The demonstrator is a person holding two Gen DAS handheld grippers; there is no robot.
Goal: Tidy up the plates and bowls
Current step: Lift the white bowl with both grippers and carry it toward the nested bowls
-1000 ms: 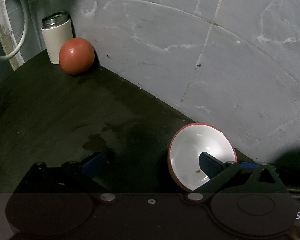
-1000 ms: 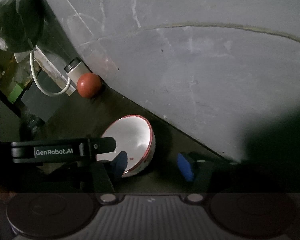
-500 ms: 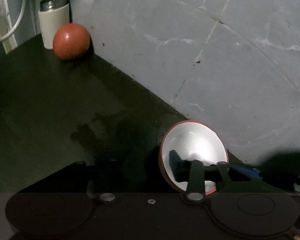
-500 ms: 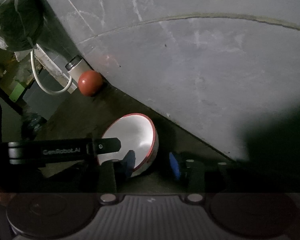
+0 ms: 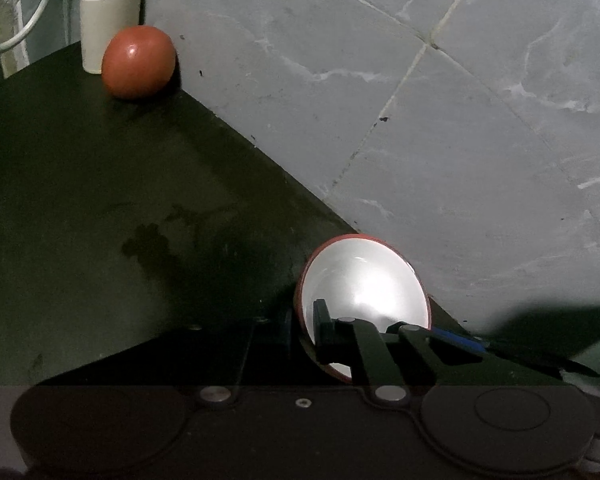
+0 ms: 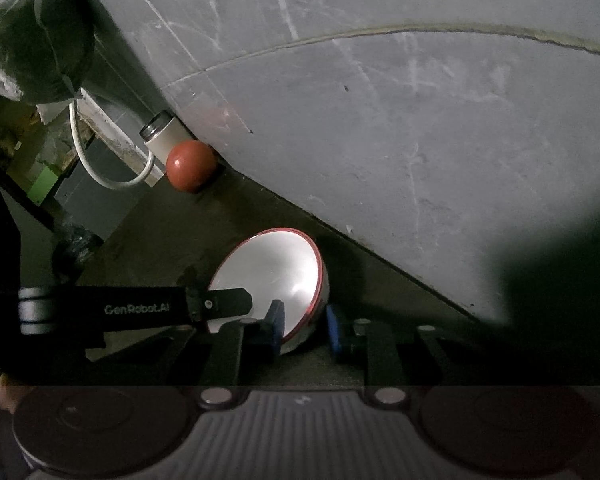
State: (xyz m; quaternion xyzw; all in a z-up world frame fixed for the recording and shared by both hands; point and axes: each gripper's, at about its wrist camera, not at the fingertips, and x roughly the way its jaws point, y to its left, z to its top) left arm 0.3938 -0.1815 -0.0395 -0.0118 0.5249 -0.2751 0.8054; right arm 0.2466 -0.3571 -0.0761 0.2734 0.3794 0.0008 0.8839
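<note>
A bowl (image 5: 364, 288), white inside and red outside, stands tilted on its edge on the dark counter (image 5: 100, 208), close to the grey wall. My left gripper (image 5: 304, 324) is shut on its near-left rim, one finger inside and one outside. In the right wrist view the same bowl (image 6: 276, 272) has its lower right rim between the blue pads of my right gripper (image 6: 304, 326), whose jaws are closing and touch the wall on both sides. The left gripper's black arm (image 6: 140, 308) reaches in from the left. A red dome, perhaps an overturned bowl (image 5: 138, 62), sits far back.
A white canister with a metal lid (image 5: 110, 28) stands behind the red dome in the counter's far corner. A white cable (image 6: 100, 168) loops beyond the counter's edge, below a hanging plastic bag (image 6: 32, 40). The tiled wall (image 5: 420, 120) runs along the right.
Both grippers went from wide open to closed on the bowl's rim. The bowl tipped up more steeply onto its edge. The left wrist view rolled a little.
</note>
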